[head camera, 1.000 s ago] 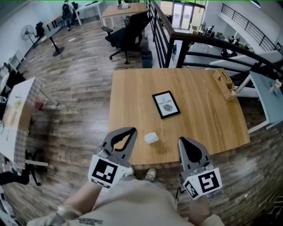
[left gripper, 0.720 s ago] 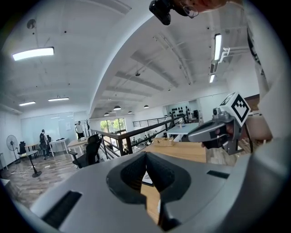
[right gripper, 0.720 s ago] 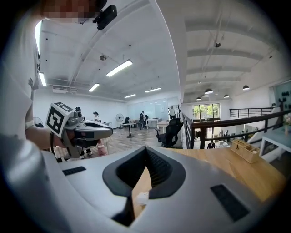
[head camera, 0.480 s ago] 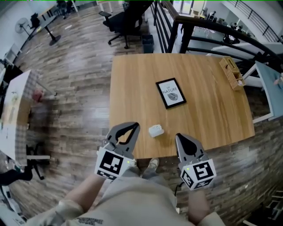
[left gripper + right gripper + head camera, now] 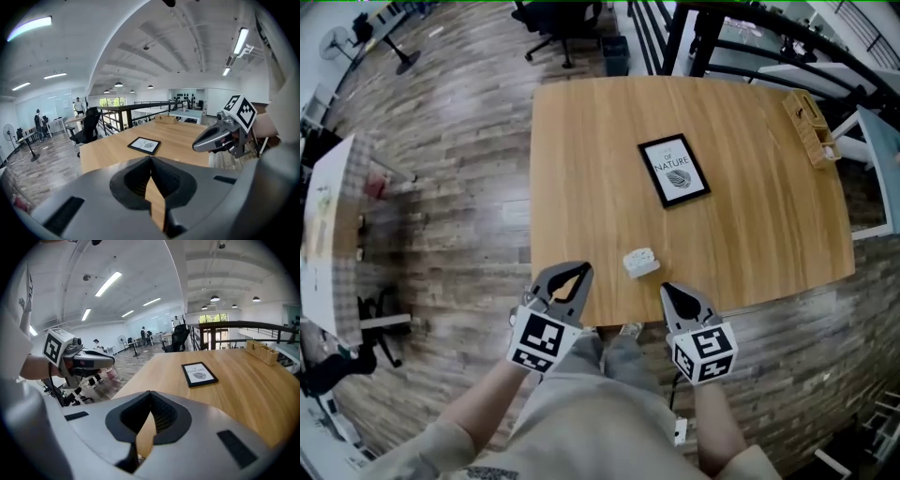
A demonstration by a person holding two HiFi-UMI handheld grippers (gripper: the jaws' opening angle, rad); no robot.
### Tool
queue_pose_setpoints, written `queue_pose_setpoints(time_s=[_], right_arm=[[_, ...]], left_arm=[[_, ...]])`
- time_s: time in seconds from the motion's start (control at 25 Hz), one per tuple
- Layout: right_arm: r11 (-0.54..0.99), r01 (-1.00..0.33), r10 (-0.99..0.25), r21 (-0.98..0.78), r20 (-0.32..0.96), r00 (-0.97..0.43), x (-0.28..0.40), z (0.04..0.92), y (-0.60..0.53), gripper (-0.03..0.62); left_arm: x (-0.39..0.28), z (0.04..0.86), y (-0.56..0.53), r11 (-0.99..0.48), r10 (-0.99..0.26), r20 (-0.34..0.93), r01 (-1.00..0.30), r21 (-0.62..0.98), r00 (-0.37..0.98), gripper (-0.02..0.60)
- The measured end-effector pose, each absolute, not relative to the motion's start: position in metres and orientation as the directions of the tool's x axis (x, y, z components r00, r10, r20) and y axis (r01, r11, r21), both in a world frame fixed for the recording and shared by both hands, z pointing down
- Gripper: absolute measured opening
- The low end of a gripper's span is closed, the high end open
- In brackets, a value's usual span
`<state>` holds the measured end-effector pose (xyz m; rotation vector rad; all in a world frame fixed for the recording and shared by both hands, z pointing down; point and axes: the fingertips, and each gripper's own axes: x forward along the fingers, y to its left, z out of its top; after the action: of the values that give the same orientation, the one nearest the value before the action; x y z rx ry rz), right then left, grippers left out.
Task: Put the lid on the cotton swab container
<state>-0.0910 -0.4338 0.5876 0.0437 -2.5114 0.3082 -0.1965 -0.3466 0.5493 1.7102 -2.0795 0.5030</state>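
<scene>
Left gripper and right gripper each have jaws pressed together, holding nothing — the small white cotton swab container sits on the wooden table just ahead, between them.

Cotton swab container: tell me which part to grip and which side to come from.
Grip the cotton swab container across its two long sides, coming down from above, probably with the right claw. It is a small, low whitish box lying flat near the table's near edge, bare wood all round. That claw is shut, so open it first.
</scene>
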Motion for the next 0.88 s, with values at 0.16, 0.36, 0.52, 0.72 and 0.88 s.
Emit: queue_pose_setpoints(time_s=[0.16, 0.36, 0.52, 0.72, 0.88], right_arm=[[0.968, -0.100, 0.066, -0.229, 0.621, -0.781, -0.093, 0.625, -0.428, 0.026], [0.963, -0.104, 0.093, -0.248, 0.670, -0.737, -0.097, 0.670, -0.427, 0.026], [0.956, -0.110, 0.106, -0.273, 0.669, -0.735, -0.110, 0.683, -0.428, 0.026], [0.962, -0.089, 0.107, -0.258, 0.658, -0.745, -0.135, 0.674, -0.432, 0.026], [0.970, -0.069, 0.111, -0.235, 0.674, -0.730, -0.153, 0.675, -0.436, 0.026]], left_arm=[[-0.197, 0.586, -0.339, 0.190, -0.807, 0.570, -0.982, 0.005, -0.153, 0.023], [-0.198, 0.612, -0.339, 0.193, -0.793, 0.593, -0.981, 0.028, -0.139, 0.023], [-0.201, 0.619, -0.342, 0.181, -0.793, 0.595, -0.983, 0.030, -0.128, 0.023], [-0.211, 0.620, -0.338, 0.196, -0.789, 0.599, -0.980, 0.040, -0.133, 0.023], [-0.220, 0.621, -0.335, 0.206, -0.785, 0.604, -0.977, 0.045, -0.138, 0.022]])
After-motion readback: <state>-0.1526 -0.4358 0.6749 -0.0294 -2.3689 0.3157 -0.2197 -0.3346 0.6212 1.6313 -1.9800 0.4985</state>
